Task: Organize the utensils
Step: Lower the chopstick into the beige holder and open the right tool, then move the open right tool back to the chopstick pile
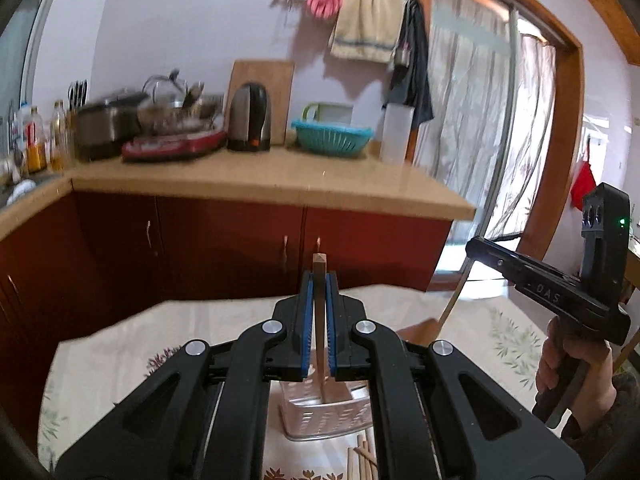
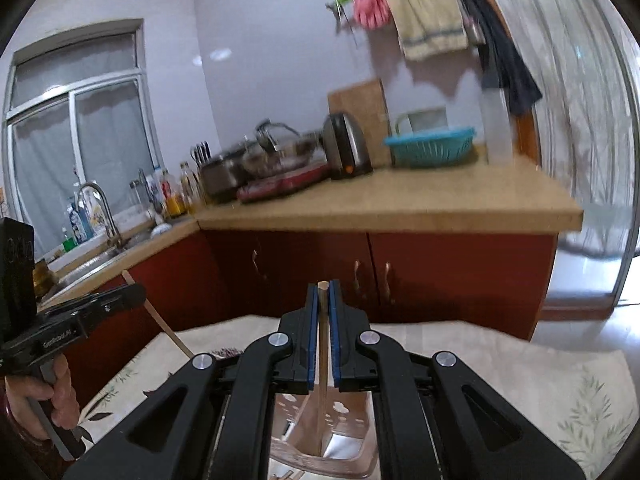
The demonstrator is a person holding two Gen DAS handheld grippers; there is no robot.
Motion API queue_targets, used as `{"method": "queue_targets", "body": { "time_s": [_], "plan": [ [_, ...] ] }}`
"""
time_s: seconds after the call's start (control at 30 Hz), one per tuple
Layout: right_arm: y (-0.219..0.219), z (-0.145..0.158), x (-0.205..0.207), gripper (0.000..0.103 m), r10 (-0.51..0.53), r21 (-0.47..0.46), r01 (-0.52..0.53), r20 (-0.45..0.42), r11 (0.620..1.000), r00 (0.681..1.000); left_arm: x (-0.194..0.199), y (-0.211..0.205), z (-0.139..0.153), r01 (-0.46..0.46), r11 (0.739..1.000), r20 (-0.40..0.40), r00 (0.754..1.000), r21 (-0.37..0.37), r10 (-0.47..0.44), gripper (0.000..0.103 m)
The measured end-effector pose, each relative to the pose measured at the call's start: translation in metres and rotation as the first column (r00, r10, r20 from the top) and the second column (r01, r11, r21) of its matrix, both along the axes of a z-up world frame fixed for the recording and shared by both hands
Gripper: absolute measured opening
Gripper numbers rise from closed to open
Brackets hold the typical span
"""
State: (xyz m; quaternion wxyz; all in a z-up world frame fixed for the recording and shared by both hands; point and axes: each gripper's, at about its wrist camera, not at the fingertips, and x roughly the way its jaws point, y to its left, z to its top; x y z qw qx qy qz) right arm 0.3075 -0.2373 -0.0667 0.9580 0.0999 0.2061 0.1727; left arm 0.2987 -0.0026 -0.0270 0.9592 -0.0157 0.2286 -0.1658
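My left gripper (image 1: pixel 319 278) is shut on a wooden chopstick (image 1: pixel 320 261); the stick runs down between the blue pads toward a clear plastic utensil basket (image 1: pixel 324 416) on the table. My right gripper (image 2: pixel 323 289) is shut on a second chopstick (image 2: pixel 322 360), whose lower end reaches into the same basket (image 2: pixel 344 452). In the left wrist view the right gripper (image 1: pixel 474 246) shows at the right with its chopstick (image 1: pixel 452 304) hanging from it. The left gripper (image 2: pixel 138 292) shows at the left of the right wrist view with its stick (image 2: pixel 160 320). Loose chopsticks (image 1: pixel 362 460) lie in front of the basket.
The table carries a floral cloth (image 1: pixel 120 352). Beyond it stands a red cabinet with a tan counter (image 1: pixel 280 176) holding a kettle (image 1: pixel 250 118), a teal basket (image 1: pixel 332 136) and pots. A sink (image 2: pixel 96 256) is at the far left. A hand (image 1: pixel 572 380) holds the right gripper's handle.
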Motion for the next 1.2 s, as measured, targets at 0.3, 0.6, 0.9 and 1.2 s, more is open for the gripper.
{"method": "queue_targets", "body": {
  "time_s": [0.3, 0.6, 0.9, 1.2],
  "plan": [
    [-0.007, -0.01, 0.011, 0.051, -0.038, 0.031, 0.038, -0.005, 0.999, 0.999, 0.009, 0.009, -0.015, -0.017, 1.0, -0.004, 1.0, -0.018, 0.017, 0.05],
    [-0.024, 0.02, -0.027, 0.065, -0.086, 0.0, 0.086, 0.094, 0.996, 0.992, -0.016, 0.014, -0.003, -0.045, 0.999, 0.051, 0.998, -0.011, 0.046, 0.071],
    [-0.046, 0.007, -0.107, 0.065, -0.128, -0.032, 0.132, 0.107, 0.991, 0.986, -0.089, 0.019, -0.013, -0.077, 0.997, 0.088, 0.993, 0.028, 0.074, 0.075],
    [-0.047, -0.058, -0.178, 0.055, -0.132, -0.091, 0.137, 0.05, 0.986, 0.99, -0.152, 0.021, -0.074, -0.101, 0.993, 0.014, 0.995, 0.06, 0.1, 0.074]
  ]
}}
